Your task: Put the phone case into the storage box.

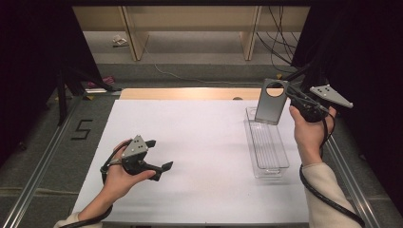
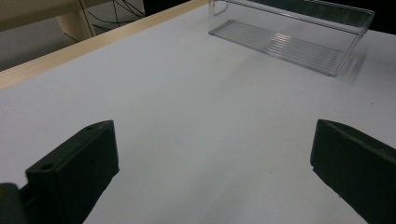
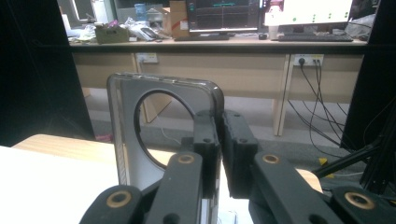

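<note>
A grey phone case (image 1: 272,102) with a round cut-out near its top is held upright over the far end of a clear plastic tray (image 1: 271,152). My right gripper (image 1: 288,94) is shut on the case's right edge. In the right gripper view the two jaws (image 3: 222,126) pinch the case (image 3: 126,121) by its rim, with the hole to their left. My left gripper (image 1: 160,154) rests low over the white table at the left, open with nothing between its jaws. In the left gripper view its jaws (image 2: 212,158) stand wide apart over bare table, with the tray (image 2: 289,42) beyond them, nothing in it.
The white tabletop (image 1: 199,142) ends in a wooden strip (image 1: 190,93) at the far edge. Dark curtains flank both sides. A metal rail (image 1: 43,161) and a floor mark "5" lie to the left. Cables (image 1: 280,42) and desk legs stand behind the table.
</note>
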The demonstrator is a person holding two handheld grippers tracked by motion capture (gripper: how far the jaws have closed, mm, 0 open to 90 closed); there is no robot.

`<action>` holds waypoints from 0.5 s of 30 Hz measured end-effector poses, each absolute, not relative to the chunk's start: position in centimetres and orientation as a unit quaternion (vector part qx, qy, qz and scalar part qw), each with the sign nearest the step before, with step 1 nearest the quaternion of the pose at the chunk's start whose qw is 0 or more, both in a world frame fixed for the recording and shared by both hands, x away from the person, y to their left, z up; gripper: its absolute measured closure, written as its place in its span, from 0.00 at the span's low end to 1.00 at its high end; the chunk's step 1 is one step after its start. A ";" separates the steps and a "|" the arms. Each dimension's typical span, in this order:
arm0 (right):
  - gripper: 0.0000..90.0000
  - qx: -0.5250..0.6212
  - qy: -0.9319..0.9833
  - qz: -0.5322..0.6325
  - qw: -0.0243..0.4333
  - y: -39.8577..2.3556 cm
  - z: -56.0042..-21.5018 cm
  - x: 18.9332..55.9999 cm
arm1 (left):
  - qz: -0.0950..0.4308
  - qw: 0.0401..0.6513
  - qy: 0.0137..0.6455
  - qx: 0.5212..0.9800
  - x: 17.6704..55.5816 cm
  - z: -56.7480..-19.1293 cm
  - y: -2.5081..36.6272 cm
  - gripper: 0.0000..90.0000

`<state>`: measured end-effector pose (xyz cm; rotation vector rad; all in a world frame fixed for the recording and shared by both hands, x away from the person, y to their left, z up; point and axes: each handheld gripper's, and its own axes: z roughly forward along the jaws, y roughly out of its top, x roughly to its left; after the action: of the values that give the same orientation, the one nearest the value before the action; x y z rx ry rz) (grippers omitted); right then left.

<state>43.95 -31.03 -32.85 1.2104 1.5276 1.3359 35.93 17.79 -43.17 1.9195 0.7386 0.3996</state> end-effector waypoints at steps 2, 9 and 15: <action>0.95 0.473 0.598 0.523 0.381 -31.0 -32.8 44.0 | 0.165 0.500 0.306 0.793 35.9 -43.2 17.8 0.01; 0.95 0.473 0.600 0.521 0.380 -31.0 -32.9 44.1 | 0.166 0.499 0.306 0.794 35.9 -43.2 17.8 0.00; 0.95 0.473 0.600 0.521 0.380 -31.0 -32.9 44.2 | 0.166 0.499 0.306 0.794 35.9 -43.2 17.8 0.00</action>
<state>44.21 -30.98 -32.93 1.2074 1.5321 1.3308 35.94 17.82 -43.17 1.9199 0.7394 0.4007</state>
